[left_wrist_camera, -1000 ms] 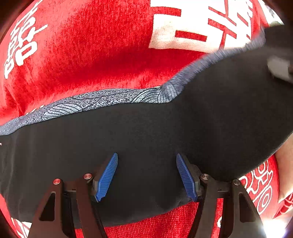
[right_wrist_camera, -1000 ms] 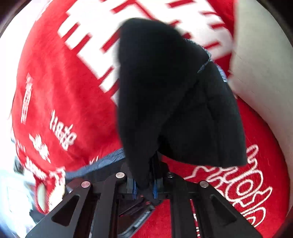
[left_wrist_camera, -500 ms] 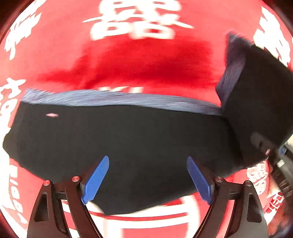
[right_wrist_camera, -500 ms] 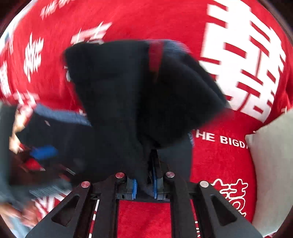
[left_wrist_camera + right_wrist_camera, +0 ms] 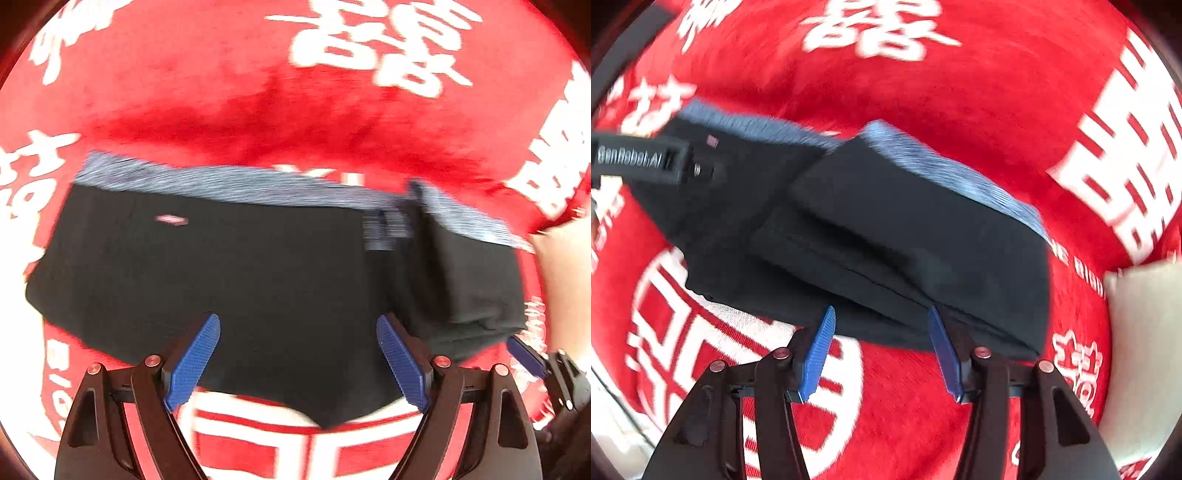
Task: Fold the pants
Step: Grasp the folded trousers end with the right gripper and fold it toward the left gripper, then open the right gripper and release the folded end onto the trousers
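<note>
The black pants (image 5: 258,280) with a blue-grey patterned waistband (image 5: 236,182) lie flat on the red blanket. Their right part is folded over on top (image 5: 905,229). My left gripper (image 5: 297,360) is open and empty, its blue pads over the near edge of the pants. My right gripper (image 5: 881,350) is open and empty at the near edge of the folded part. The right gripper's tip also shows at the right of the left wrist view (image 5: 528,356), and the left gripper's body shows at the left of the right wrist view (image 5: 639,157).
A red blanket (image 5: 258,92) with white characters covers the surface under the pants. A pale cushion (image 5: 1145,350) lies at the right, also seen in the left wrist view (image 5: 565,280).
My right gripper carried the held pants end over onto the rest of the pants, laid it down and opened. My left gripper stayed open and pulled back a little.
</note>
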